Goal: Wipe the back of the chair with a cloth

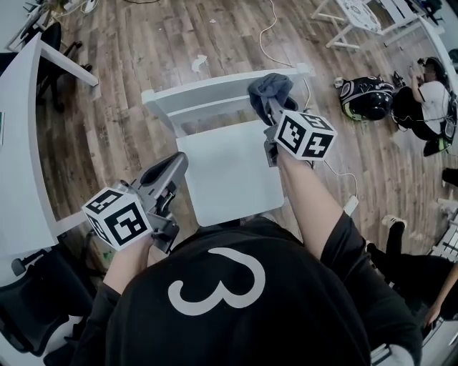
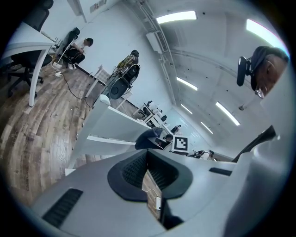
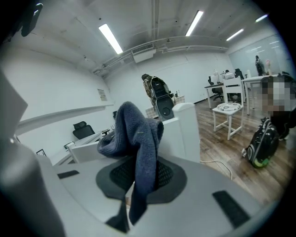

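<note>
A white chair stands in front of me, its back rail (image 1: 207, 96) on the far side of the seat (image 1: 229, 179). My right gripper (image 1: 273, 109) is shut on a grey-blue cloth (image 1: 270, 87) that rests on the right end of the top rail. In the right gripper view the cloth (image 3: 137, 134) hangs bunched between the jaws of the right gripper (image 3: 141, 178), with the chair back (image 3: 182, 132) just behind. My left gripper (image 1: 175, 166) hovers shut and empty at the seat's left edge. The left gripper view looks past the left gripper (image 2: 148, 169) to the chair back (image 2: 113, 125) and the cloth (image 2: 150, 138).
A white desk (image 1: 21, 143) runs along the left, with a black office chair (image 1: 32, 307) at lower left. A person (image 1: 429, 96) sits on the floor at right beside a backpack (image 1: 366, 96). A cable (image 1: 268, 36) trails over the wooden floor, and a small white table (image 1: 358, 18) stands farther back.
</note>
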### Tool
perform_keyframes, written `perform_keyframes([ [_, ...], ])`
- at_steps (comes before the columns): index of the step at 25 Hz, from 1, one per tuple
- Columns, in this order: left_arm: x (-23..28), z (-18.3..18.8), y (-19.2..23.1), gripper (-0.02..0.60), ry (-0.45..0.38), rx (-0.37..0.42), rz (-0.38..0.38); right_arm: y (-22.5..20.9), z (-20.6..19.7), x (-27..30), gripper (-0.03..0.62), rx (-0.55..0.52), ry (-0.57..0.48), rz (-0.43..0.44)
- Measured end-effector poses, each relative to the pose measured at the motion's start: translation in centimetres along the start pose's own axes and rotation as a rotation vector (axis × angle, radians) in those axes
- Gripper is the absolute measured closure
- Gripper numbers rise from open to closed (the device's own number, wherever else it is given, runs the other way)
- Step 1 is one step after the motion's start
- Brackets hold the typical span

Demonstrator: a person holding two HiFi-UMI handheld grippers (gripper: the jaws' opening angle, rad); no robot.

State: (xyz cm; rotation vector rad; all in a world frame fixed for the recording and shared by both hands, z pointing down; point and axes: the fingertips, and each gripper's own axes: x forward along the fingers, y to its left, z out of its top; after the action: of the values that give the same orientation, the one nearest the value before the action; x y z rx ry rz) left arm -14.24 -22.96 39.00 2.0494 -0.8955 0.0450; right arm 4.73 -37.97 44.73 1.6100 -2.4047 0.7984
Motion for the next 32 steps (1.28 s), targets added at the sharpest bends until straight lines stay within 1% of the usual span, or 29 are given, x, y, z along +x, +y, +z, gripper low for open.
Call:
perform_keyframes([
  [5,0.7,-0.3,-0.6,0.568,0.013,0.006,-0.009,-4.1,0.9,-1.1,0.543,0.014,-0.015,-0.074],
  [9,0.9,-0.5,-1.0,0.568,0.016,0.008,-0.01,-5.9,1.3,-1.6,0.543,0.026,-0.024,-0.097],
  [13,1.0,-0.8,-1.0,0.568,0.015,0.002,-0.004,-6.1,1.4,-1.7,0.543,0.011,-0.026,-0.091],
  [17,0.9,-1.0,-1.1,0.568,0.003,-0.009,0.002,-5.4,1.1,-2.4,0.543,0.004,-0.021,-0.074],
  [20,0.6,-0.8,-0.7,0.568,-0.014,-0.022,0.008,-3.7,0.7,-2.8,0.543,0.012,-0.021,-0.033],
  [23,0.0,-0.7,-0.2,0.568,-0.035,-0.039,0.019,-1.0,0.0,-2.9,0.543,0.029,-0.017,0.025],
  [29,-1.6,-0.6,1.1,0.568,-0.079,-0.063,0.052,6.0,-3.2,-1.8,0.543,0.013,0.06,0.185],
  [32,-3.0,-0.5,1.9,0.568,-0.11,-0.083,0.081,10.1,-4.9,-0.7,0.543,-0.016,0.108,0.277],
])
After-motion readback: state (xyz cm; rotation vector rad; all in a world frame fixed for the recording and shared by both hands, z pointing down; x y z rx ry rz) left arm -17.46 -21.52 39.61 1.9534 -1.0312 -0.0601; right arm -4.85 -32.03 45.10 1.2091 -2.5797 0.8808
